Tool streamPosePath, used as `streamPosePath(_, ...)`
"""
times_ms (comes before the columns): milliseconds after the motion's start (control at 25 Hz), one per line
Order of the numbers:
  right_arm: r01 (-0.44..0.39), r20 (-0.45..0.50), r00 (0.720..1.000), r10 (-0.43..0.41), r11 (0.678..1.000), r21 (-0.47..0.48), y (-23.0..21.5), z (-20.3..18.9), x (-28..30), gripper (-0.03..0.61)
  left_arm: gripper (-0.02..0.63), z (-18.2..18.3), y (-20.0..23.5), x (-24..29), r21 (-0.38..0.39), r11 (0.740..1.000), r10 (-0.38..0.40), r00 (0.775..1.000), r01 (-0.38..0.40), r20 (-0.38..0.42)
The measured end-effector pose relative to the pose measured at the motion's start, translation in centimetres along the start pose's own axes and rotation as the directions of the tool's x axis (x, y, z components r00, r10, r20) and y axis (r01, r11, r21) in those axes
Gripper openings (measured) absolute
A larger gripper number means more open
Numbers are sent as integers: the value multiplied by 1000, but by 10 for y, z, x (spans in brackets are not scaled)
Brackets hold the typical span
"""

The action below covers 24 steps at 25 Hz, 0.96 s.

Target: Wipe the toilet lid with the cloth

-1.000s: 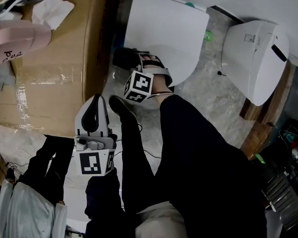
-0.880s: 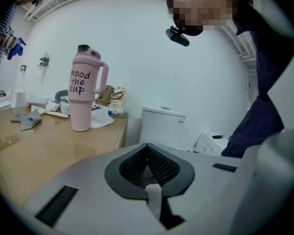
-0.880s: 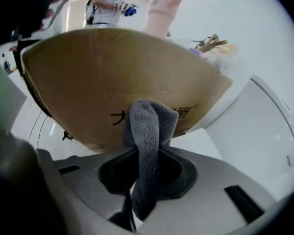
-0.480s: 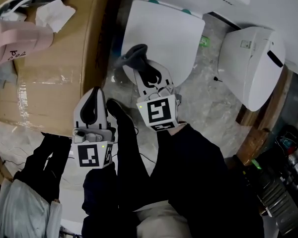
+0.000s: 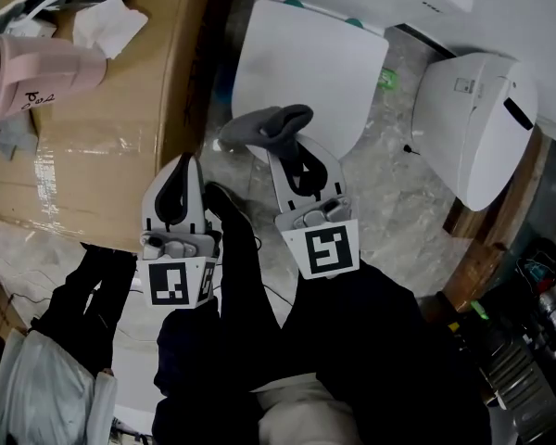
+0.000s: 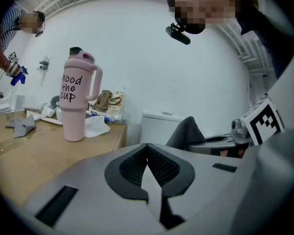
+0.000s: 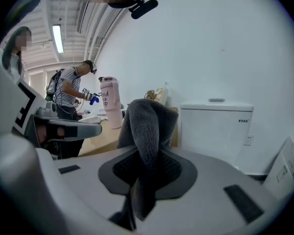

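Observation:
The white toilet lid [image 5: 306, 63] lies closed at the top middle of the head view, with the tank [image 7: 215, 126] behind it. A dark grey cloth [image 5: 264, 126] hangs over the lid's near edge, pinched in my right gripper [image 5: 289, 148], which is shut on it. In the right gripper view the cloth [image 7: 147, 126] stands up in a fold out of the jaws. My left gripper [image 5: 179, 179] is held to the left beside the table edge, shut with nothing in it; its view shows the pads [image 6: 159, 165] pressed together and the cloth [image 6: 188, 133] off to the right.
A wooden table [image 5: 120, 109] at the left carries a pink tumbler [image 5: 37, 68] and a crumpled tissue [image 5: 97, 21]. A second white toilet unit [image 5: 477, 119] stands at the right on the marble floor. My dark-trousered legs [image 5: 352, 341] fill the bottom. A person in a striped shirt [image 7: 68, 94] stands far off.
My right gripper has drawn back from the lid's near edge toward me with the cloth in it, and its marker cube now faces up. The left gripper has barely moved.

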State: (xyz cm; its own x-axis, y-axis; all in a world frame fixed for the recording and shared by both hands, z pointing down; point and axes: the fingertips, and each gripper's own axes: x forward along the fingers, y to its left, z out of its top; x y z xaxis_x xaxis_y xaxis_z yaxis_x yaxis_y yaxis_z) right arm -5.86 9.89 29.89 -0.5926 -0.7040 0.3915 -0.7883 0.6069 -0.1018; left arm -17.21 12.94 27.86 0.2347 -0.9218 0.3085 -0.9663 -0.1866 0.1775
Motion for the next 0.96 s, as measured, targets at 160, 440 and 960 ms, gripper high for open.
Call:
streamPosePath(160, 13, 10, 1000, -13, 1000, 12, -5, 1, -3, 72, 15, 0, -2, 1, 5, 1000, -4, 1000, 4, -3)
streamPosePath(440, 26, 8, 1000, -26, 1000, 17, -10, -2, -8, 72, 15, -1, -9, 4, 9, 1000, -19, 1000, 19, -2)
streamPosePath(960, 31, 6, 999, -31, 999, 26, -11, -5, -19, 72, 15, -1, -19, 2, 1, 1000, -14, 1000, 14, -1)
